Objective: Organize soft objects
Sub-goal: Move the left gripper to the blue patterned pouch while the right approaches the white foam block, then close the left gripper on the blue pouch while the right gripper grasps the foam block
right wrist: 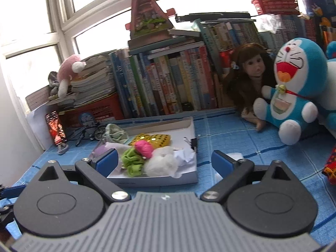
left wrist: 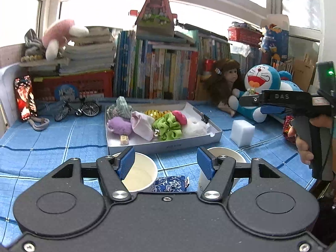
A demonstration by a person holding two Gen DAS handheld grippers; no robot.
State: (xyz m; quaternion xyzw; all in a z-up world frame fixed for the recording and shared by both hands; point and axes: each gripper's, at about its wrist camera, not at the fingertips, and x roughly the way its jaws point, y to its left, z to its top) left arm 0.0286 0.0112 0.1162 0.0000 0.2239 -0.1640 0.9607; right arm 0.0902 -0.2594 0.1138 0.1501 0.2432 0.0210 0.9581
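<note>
A shallow white box [left wrist: 168, 146] on the blue cloth holds several soft things: a purple plush [left wrist: 120, 126], a pink cloth [left wrist: 142, 124], a green scrunchie [left wrist: 168, 127], a pink ball [left wrist: 179, 117] and a white fluffy ball [left wrist: 195, 126]. My left gripper [left wrist: 166, 162] hovers open just in front of the box, with nothing between its pads. Below it lies a blue floral pouch [left wrist: 169, 183] between two paper cups [left wrist: 139, 174]. My right gripper [right wrist: 164, 161] stands wide open before the same box [right wrist: 159, 180], empty; from the left wrist it shows side-on as the right gripper [left wrist: 256, 105].
A white foam block [left wrist: 242, 132] lies right of the box. A blue cat plush [right wrist: 294, 88] and a doll [right wrist: 250, 77] sit at the back right against a row of books [left wrist: 157, 71]. A toy bicycle [left wrist: 77, 109] and a phone [left wrist: 25, 97] stand at the left.
</note>
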